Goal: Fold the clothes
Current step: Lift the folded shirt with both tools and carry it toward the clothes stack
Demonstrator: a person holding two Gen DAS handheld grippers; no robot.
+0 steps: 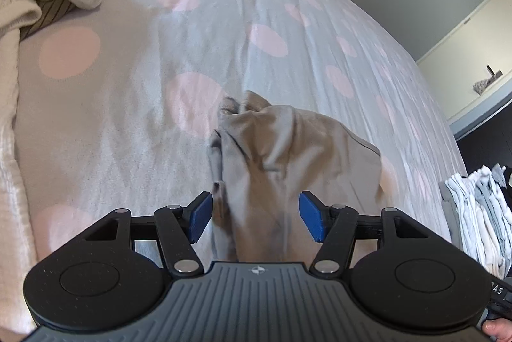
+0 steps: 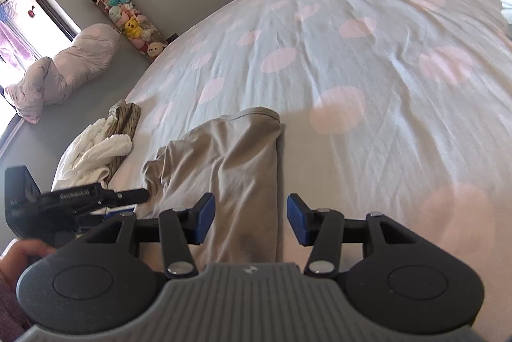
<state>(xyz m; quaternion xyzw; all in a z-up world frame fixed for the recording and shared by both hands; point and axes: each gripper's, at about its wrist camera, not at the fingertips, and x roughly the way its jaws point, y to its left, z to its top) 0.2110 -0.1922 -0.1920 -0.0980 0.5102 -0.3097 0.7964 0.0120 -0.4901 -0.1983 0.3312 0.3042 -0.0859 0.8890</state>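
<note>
While both pairs of blue-padded fingers stand spread apart with nothing between them, the left gripper and the right gripper hang low over a beige garment on the bed, each held by a person at the bedside.

From the right wrist view, the garment lies partly flattened on the grey duvet cover with pink spots, one banded hem at its far end, and its right edge running straight between that gripper's pads. Its left side is rumpled, and there the left gripper reaches in from the side. The left wrist view shows that bunched cloth rising in loose ridges just ahead of the open pads.

By appearances, the garment is midway through being laid out or doubled over; which of the two cannot be settled from this moment. Any next grasp would want cloth well inside the pads before they close, and the limp fabric is likely to sag and slide.

Further off lie a heap of white and brown-striped clothes near the bed's edge and a stack of folded laundry beside the bed.
</note>
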